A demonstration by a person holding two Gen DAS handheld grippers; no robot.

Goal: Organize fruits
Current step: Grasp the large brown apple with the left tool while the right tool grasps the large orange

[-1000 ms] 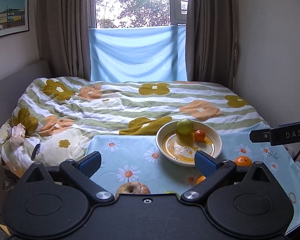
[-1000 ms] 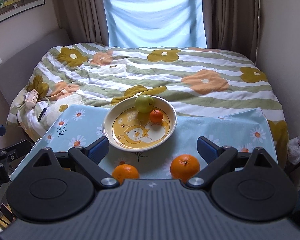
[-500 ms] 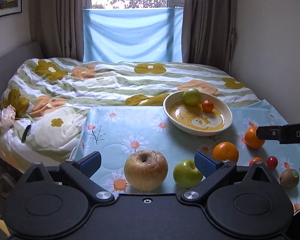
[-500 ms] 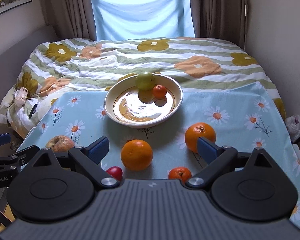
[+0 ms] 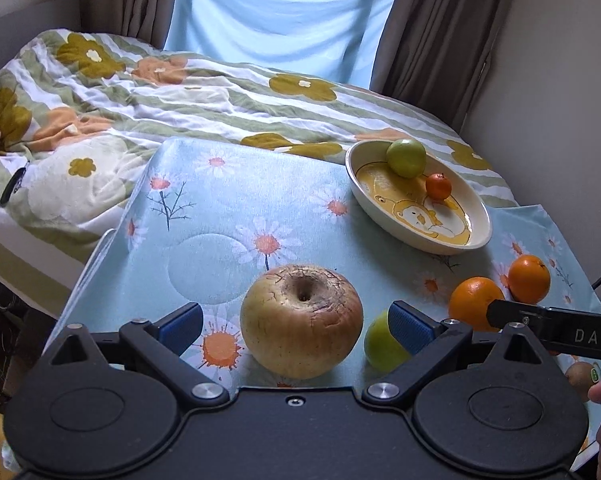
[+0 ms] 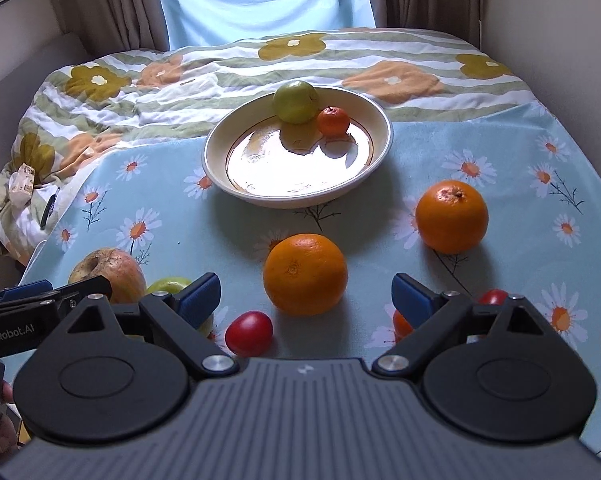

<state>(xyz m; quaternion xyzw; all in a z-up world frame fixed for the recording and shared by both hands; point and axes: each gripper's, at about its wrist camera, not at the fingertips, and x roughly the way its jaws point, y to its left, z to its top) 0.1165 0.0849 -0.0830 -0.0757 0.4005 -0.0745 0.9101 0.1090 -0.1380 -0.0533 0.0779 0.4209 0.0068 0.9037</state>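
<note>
- Your left gripper (image 5: 296, 326) is wide open, straddling the wrinkled apple (image 5: 300, 320).
- Your right gripper (image 6: 306, 294) gapes empty around an orange (image 6: 305, 274).

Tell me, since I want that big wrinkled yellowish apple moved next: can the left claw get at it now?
Probably yes: the left claw is open, with the big wrinkled yellowish apple between its fingers and nothing blocking it.
</note>
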